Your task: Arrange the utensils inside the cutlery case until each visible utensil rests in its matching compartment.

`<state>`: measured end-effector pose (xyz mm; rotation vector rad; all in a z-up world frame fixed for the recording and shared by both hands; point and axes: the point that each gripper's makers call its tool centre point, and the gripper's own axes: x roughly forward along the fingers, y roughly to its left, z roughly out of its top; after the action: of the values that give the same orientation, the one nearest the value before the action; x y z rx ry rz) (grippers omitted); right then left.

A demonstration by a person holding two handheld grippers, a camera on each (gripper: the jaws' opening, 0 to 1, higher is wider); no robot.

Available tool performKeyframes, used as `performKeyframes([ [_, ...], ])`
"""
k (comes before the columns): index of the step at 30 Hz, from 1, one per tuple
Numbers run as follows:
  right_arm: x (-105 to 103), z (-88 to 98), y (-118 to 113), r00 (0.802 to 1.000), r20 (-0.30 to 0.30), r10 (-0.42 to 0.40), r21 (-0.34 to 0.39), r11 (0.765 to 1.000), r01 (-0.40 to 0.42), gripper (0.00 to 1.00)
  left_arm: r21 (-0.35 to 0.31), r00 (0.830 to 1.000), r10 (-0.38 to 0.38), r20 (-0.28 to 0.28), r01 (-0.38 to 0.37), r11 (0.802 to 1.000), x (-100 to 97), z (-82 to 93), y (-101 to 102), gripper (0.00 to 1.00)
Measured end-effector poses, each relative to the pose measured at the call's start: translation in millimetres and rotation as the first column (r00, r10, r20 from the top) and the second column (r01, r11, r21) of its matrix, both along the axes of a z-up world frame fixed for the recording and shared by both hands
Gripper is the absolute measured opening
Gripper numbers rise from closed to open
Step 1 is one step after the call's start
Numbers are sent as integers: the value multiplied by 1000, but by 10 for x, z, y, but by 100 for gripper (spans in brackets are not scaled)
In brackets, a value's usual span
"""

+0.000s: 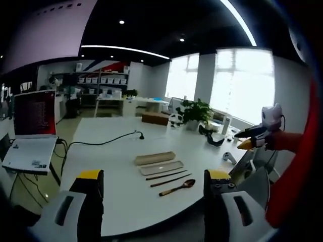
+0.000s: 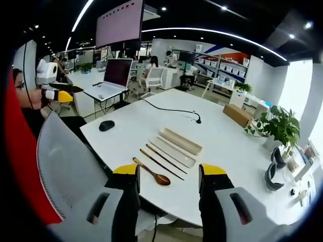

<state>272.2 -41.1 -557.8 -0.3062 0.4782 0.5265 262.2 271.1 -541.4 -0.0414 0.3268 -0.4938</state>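
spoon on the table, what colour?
Brown, wooden-looking spoon; it shows best in the right gripper view.

A broad white desk (image 2: 222,141) stands in an open office under a black ceiling with long curved light strips (image 2: 212,33). Behind the desk, tall bright windows (image 1: 242,83) fill the far wall, and a leafy green potted plant (image 1: 194,112) stands on it below them. Beside the desk an open silver laptop (image 1: 33,133) sits on a small stand. Beyond it are white shelves of storage bins (image 1: 103,83).

No text, label or number is legible anywhere.
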Motion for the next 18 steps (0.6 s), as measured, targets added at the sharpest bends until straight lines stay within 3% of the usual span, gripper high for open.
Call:
performKeyframes([
  [8, 62, 47, 91, 999, 6, 36, 48, 998, -36, 40, 2, 998, 6, -60, -6, 1000, -32, -58, -37, 84],
  [11, 87, 42, 75, 999, 6, 43, 24, 999, -43, 40, 11, 999, 2, -46, -2, 1000, -26, -39, -42, 84],
  [15, 144, 83, 95, 999, 13, 49, 30, 998, -49, 40, -11, 1000, 2, 27, -2, 1000, -13, 83, -52, 80],
  [18, 176, 58, 133, 997, 11, 79, -16, 997, -79, 40, -2, 999, -14, 46, 14, 1000, -27, 115, -72, 82],
])
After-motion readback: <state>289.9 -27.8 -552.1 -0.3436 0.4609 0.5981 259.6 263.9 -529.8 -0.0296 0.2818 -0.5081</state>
